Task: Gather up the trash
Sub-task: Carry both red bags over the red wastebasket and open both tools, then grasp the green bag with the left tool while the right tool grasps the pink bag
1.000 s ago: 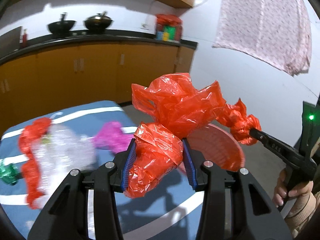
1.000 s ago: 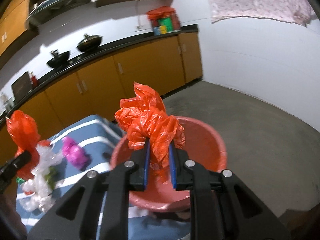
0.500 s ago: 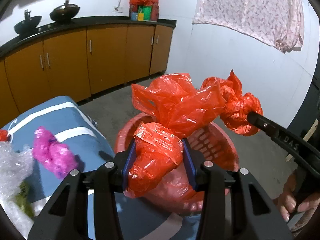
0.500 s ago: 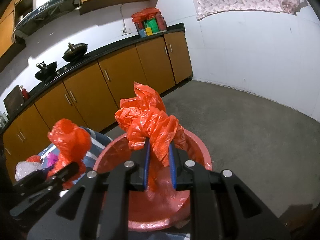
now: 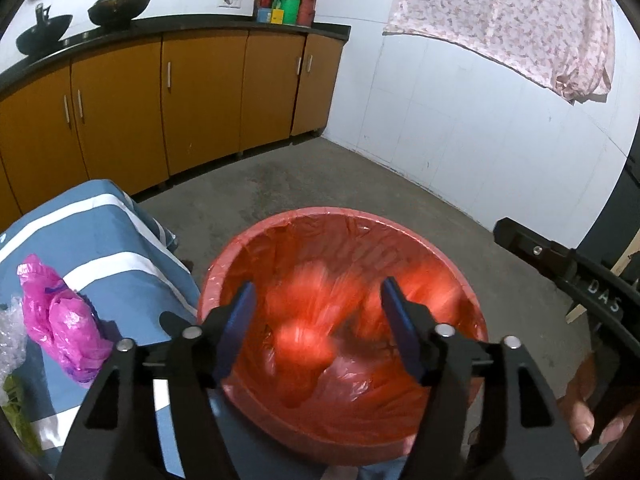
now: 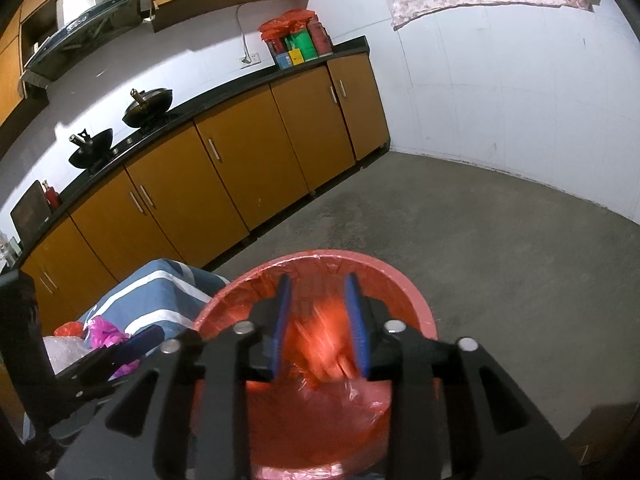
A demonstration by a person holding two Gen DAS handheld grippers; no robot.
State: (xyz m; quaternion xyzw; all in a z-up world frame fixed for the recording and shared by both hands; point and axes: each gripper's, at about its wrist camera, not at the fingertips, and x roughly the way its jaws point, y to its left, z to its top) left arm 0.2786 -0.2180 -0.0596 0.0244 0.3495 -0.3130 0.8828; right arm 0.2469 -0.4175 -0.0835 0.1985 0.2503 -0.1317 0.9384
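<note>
Trash drops as both grippers open over round red plastic bin [image 5: 460,280].
Left gripper [image 5: 316,328] and right gripper [image 6: 318,322] are opening, gripping nothing; blurred crumpled orange-red plastic bag [image 5: 304,320] looks light and soft, easiest pinched at bunched folds.

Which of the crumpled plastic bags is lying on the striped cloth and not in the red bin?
The pink bag rests on the blue-and-white striped cloth, left of the red bin. The red bags appear blurred inside the bin.
</note>
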